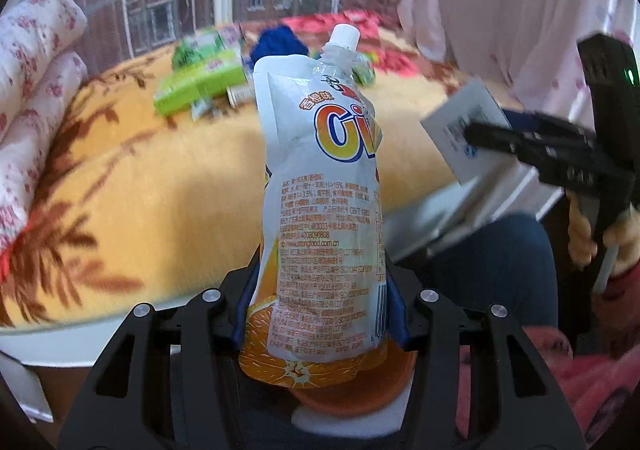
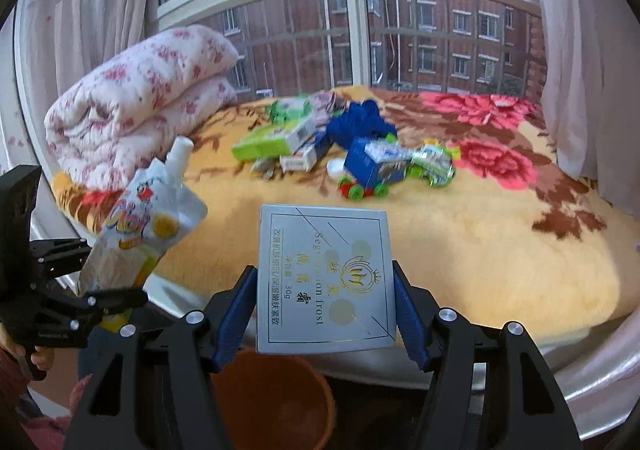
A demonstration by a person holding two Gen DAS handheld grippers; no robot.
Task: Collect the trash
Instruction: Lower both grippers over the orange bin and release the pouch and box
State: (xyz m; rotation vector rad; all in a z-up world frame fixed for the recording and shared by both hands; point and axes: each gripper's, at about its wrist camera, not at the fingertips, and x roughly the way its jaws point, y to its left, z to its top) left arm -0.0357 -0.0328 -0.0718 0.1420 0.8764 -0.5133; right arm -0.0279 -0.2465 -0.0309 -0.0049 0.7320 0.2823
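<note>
My left gripper (image 1: pixel 320 314) is shut on an orange-and-white drink pouch (image 1: pixel 320 186) with a white cap, held upright above an orange bin (image 1: pixel 352 390). The pouch (image 2: pixel 140 226) and left gripper (image 2: pixel 100 302) also show at the left of the right wrist view. My right gripper (image 2: pixel 326 314) is shut on a flat silver-white box (image 2: pixel 326 278), held over the orange bin (image 2: pixel 272 398). The box (image 1: pixel 468 134) and right gripper (image 1: pixel 532 146) appear at the right of the left wrist view. More trash lies on the bed: green cartons (image 2: pixel 272 138), a blue carton (image 2: pixel 372 162), a green wrapper (image 2: pixel 434 164).
The bed has a yellow floral blanket (image 2: pixel 480 234) and a rolled flowered quilt (image 2: pixel 132 106) at the left. A blue cloth (image 2: pixel 360 122) lies among the trash. A window and pink curtains (image 2: pixel 584 50) stand behind. The person's knee (image 1: pixel 500 270) is by the bin.
</note>
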